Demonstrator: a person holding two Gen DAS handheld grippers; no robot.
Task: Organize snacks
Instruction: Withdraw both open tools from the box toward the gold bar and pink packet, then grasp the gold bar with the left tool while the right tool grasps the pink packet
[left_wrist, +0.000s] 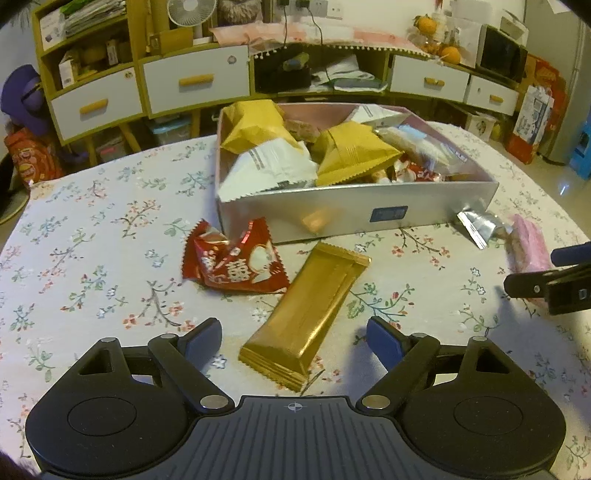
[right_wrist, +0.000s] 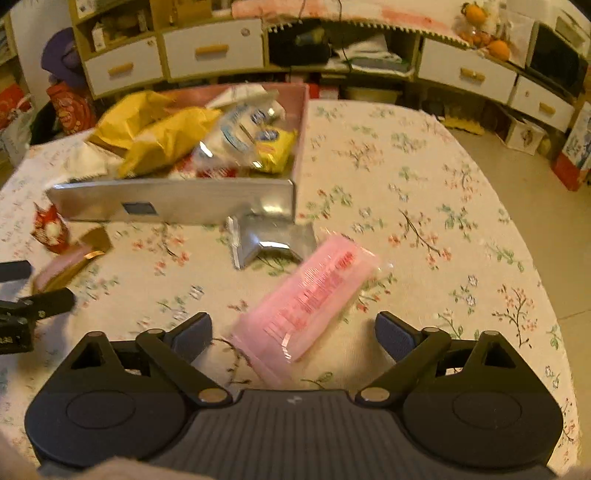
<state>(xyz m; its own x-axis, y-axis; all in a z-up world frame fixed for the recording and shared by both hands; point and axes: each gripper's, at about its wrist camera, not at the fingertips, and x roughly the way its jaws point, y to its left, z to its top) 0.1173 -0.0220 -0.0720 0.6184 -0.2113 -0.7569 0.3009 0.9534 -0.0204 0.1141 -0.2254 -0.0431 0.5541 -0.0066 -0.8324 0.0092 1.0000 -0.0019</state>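
Observation:
A silver box (left_wrist: 351, 210) full of snack packs stands on the floral tablecloth; it also shows in the right wrist view (right_wrist: 177, 201). A gold bar pack (left_wrist: 306, 314) lies in front of it, its near end between the fingers of my open left gripper (left_wrist: 295, 341). A red pack (left_wrist: 236, 258) lies left of the bar. A pink pack (right_wrist: 306, 302) lies on the cloth, its near end between the fingers of my open right gripper (right_wrist: 293, 334). A silver pack (right_wrist: 271, 240) lies by the box's near right corner.
The table's round edge (right_wrist: 524, 236) curves along the right. Cabinets with drawers (left_wrist: 195, 81) stand behind the table. The right gripper shows at the right edge of the left wrist view (left_wrist: 554, 284); the left gripper shows at the left edge of the right wrist view (right_wrist: 22, 310).

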